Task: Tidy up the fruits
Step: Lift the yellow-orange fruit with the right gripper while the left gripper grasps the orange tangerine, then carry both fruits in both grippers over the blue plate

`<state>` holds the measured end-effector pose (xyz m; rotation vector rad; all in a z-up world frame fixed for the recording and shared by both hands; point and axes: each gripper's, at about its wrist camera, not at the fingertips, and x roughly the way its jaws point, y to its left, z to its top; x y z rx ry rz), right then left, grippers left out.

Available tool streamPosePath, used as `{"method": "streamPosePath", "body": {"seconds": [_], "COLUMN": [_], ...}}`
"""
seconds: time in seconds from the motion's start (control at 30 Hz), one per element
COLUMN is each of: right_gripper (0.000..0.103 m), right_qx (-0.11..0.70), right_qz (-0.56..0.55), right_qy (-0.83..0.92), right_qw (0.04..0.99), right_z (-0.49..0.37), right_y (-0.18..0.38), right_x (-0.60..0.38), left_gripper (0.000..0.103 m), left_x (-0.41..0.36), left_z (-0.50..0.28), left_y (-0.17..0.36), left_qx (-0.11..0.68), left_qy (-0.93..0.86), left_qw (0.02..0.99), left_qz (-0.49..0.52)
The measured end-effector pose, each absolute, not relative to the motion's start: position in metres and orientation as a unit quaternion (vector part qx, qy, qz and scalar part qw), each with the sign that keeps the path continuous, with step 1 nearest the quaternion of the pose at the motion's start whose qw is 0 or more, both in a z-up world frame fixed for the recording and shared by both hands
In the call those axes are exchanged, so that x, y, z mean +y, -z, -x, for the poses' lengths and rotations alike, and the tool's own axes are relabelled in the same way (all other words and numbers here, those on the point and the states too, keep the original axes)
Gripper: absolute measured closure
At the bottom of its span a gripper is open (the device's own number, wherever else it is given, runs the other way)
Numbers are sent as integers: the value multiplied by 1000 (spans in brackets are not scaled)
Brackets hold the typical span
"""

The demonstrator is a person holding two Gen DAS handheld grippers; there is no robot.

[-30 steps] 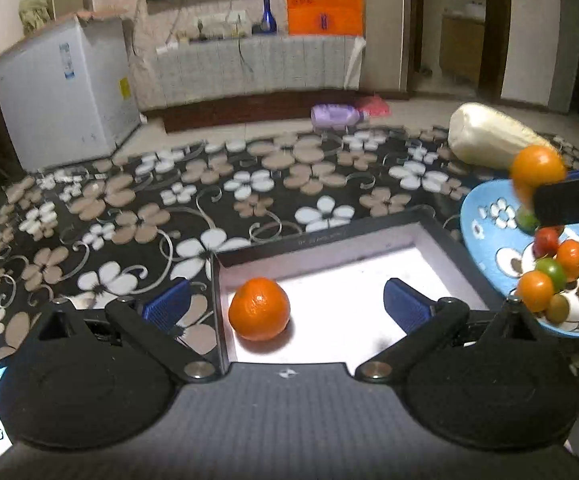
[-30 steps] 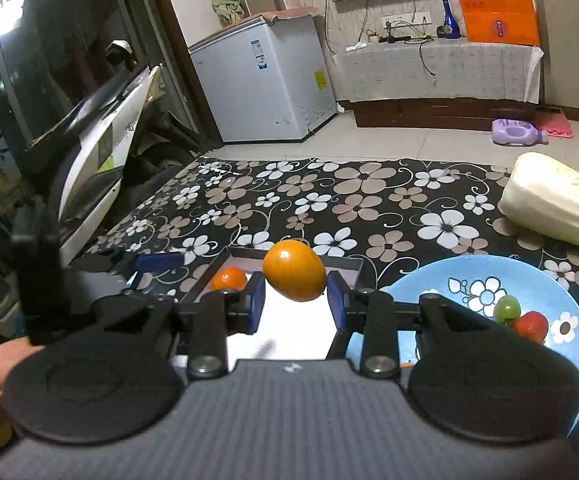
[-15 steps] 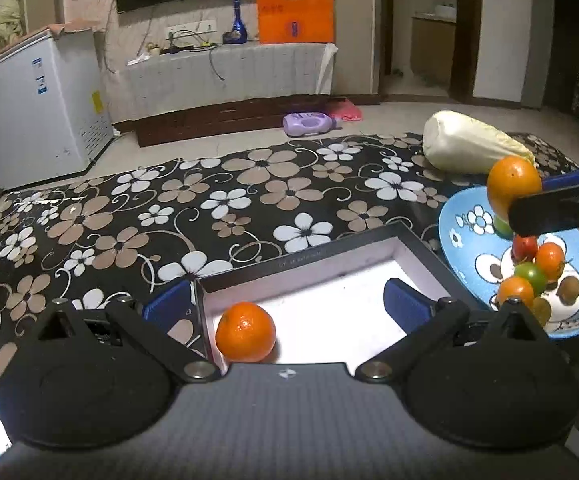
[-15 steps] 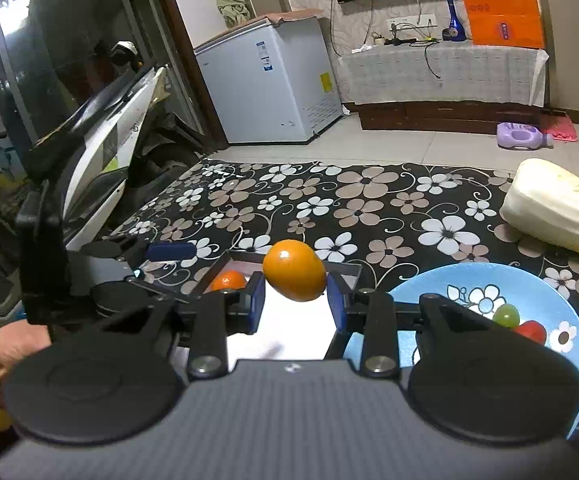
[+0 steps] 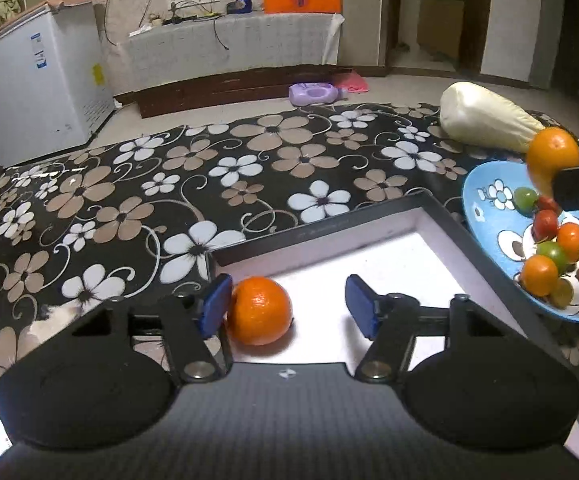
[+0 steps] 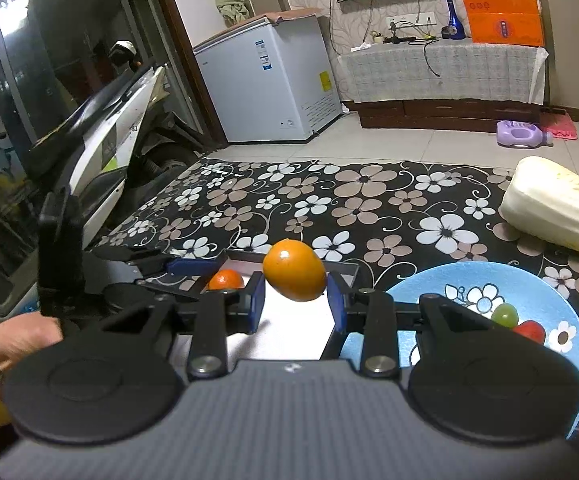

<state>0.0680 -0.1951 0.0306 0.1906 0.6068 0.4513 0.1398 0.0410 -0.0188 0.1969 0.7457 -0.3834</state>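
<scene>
Left wrist view: a dimpled tangerine lies in the near-left corner of a shallow black box with a smooth white floor. The left tool has just been closing; its left pad sits just beside the fruit, the right pad well apart, so nothing is gripped. On the box's right, a glossy blue flowered plate holds small round red, green and orange fruits. In the right wrist view, the right tool clamps a smooth orange above the box. Both containers rest on a flower-patterned surface.
</scene>
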Motion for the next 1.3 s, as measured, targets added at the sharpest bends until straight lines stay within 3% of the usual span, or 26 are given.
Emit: {"method": "streamPosePath", "body": {"seconds": [0.27,0.63,0.73,0.9,1.3], "right_gripper": [66,66,66,66,66], "right_qx": [296,297,299,302,282], "right_qz": [-95,-99,-97,-91,-96], "right_qy": [-217,-212,-208,-192,-121], "right_qw": [925,926,926,929,947], "right_z": [-69,-72,-72,-73,-51], "right_y": [-30,-29,-28,-26,-40], "right_x": [-197,-198,-200,-211,-267], "left_gripper": [36,35,37,56,57], "left_x": [28,-3,-12,-9,-18], "left_z": [-120,-120,-121,-128,-102], "left_y": [7,21,29,35,-7], "left_qx": [329,368,387,396,338], "left_qy": [248,279,278,266,278], "left_qw": [906,881,872,874,898], "left_qz": [-93,-103,-110,-91,-51]}}
